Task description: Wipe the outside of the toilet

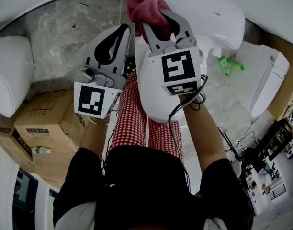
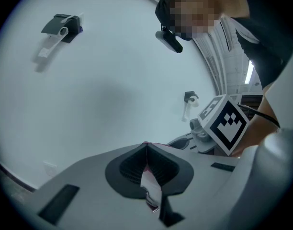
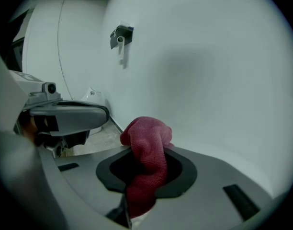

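Right gripper [image 1: 155,18] [image 3: 146,152]: held forward on an outstretched forearm, marker cube [image 1: 177,71] facing up, jaws clamped on a cloth.
Left gripper [image 1: 122,30] [image 2: 146,150]: held alongside, slightly lower in the head view, jaws closed together with nothing between them.
Cloth [image 1: 144,4] [image 3: 146,138]: dark pink, knitted texture, bunched into a rounded lump above the right jaws, with a tail hanging down between them.
Toilet [image 1: 218,25]: white and glossy, at the top right of the head view; its left end is just beside the cloth, contact cannot be told.
Trousers [image 1: 129,119]: red-and-white check, below both grippers.
Cardboard boxes [image 1: 41,123]: on the floor, left.
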`<move>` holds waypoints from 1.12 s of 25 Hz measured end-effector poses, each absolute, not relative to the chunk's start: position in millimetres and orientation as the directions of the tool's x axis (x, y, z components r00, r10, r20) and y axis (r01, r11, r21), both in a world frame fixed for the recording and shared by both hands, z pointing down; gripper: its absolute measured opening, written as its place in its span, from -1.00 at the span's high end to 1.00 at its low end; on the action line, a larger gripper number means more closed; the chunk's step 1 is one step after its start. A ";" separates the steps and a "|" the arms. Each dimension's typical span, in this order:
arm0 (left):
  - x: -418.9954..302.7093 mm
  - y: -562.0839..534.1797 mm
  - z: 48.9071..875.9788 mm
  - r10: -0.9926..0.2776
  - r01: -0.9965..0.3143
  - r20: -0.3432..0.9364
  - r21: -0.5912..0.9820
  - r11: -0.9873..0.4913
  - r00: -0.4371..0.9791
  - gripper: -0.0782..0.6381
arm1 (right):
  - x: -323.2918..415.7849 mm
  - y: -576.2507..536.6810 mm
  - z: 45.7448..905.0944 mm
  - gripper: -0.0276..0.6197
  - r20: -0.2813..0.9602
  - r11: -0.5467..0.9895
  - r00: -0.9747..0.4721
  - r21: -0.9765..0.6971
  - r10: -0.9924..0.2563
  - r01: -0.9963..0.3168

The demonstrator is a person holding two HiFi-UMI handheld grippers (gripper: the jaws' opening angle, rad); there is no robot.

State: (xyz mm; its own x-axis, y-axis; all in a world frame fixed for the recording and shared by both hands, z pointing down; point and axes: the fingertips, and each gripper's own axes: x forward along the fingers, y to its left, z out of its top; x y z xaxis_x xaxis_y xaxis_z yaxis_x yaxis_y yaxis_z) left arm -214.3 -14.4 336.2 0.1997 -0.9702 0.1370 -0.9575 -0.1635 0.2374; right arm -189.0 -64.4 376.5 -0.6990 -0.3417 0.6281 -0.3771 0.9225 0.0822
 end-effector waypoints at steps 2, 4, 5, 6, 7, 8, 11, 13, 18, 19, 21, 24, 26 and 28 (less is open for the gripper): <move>-215.6 -16.2 332.7 -0.973 -0.960 0.126 0.233 -0.158 0.191 0.75 | -186.0 -64.8 379.7 0.61 0.650 0.921 -0.676 0.099 -0.346 -0.376; -214.5 -15.1 332.6 -0.972 -0.957 0.127 0.238 -0.164 0.198 0.75 | -184.7 -64.6 381.8 0.61 0.662 0.920 -0.665 0.100 -0.346 -0.379; -212.9 -14.0 333.1 -0.970 -0.955 0.129 0.242 -0.172 0.207 0.75 | -183.8 -65.2 382.3 0.61 0.665 0.918 -0.661 0.099 -0.348 -0.384; -211.2 -13.2 333.2 -0.968 -0.953 0.129 0.244 -0.180 0.215 0.75 | -182.4 -66.1 382.6 0.61 0.669 0.916 -0.655 0.100 -0.351 -0.389; -209.9 -12.9 332.8 -0.967 -0.952 0.127 0.243 -0.185 0.221 0.75 | -180.8 -67.1 382.9 0.61 0.673 0.914 -0.649 0.104 -0.355 -0.392; -209.1 -12.9 332.2 -0.967 -0.952 0.126 0.241 -0.188 0.223 0.75 | -179.5 -67.9 383.3 0.61 0.677 0.914 -0.643 0.112 -0.358 -0.390; -209.4 -15.4 329.8 -0.969 -0.957 0.127 0.227 -0.179 0.212 0.75 | -176.6 -68.7 385.7 0.61 0.686 0.916 -0.632 0.133 -0.361 -0.380; -208.5 -17.1 328.1 -0.970 -0.958 0.126 0.224 -0.178 0.209 0.75 | -173.8 -70.2 386.4 0.61 0.688 0.913 -0.627 0.131 -0.364 -0.386; -201.4 -18.4 326.5 -0.965 -0.954 0.126 0.224 -0.198 0.230 0.75 | -168.5 -76.5 383.2 0.61 0.667 0.907 -0.637 0.149 -0.387 -0.395; -198.6 -19.8 326.1 -0.964 -0.953 0.125 0.224 -0.202 0.234 0.75 | -166.5 -78.0 382.6 0.61 0.663 0.904 -0.639 0.146 -0.391 -0.401; -192.0 -22.4 323.8 -0.961 -0.951 0.117 0.220 -0.219 0.249 0.75 | -162.9 -81.1 381.1 0.61 0.659 0.899 -0.639 0.140 -0.397 -0.415; -187.1 -21.9 322.5 -0.958 -0.948 0.120 0.218 -0.231 0.261 0.75 | -160.9 -82.0 379.5 0.61 0.659 0.895 -0.639 0.125 -0.397 -0.427; -185.3 -22.7 321.9 -0.957 -0.948 0.120 0.216 -0.234 0.264 0.75 | -159.6 -82.6 379.1 0.61 0.657 0.896 -0.643 0.116 -0.393 -0.428; -181.4 -23.6 322.0 -0.955 -0.948 0.122 0.204 -0.243 0.272 0.75 | -157.8 -83.6 378.9 0.61 0.655 0.898 -0.647 0.117 -0.391 -0.424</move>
State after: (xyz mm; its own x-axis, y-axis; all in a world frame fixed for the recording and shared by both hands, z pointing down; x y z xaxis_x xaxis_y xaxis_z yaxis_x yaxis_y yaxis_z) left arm -181.4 -23.6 322.0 0.2715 -0.9546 0.1222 -0.9481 -0.2435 0.2045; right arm -157.8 -83.6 378.9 -0.6468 -0.3908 0.6550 -0.4237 0.8982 0.1175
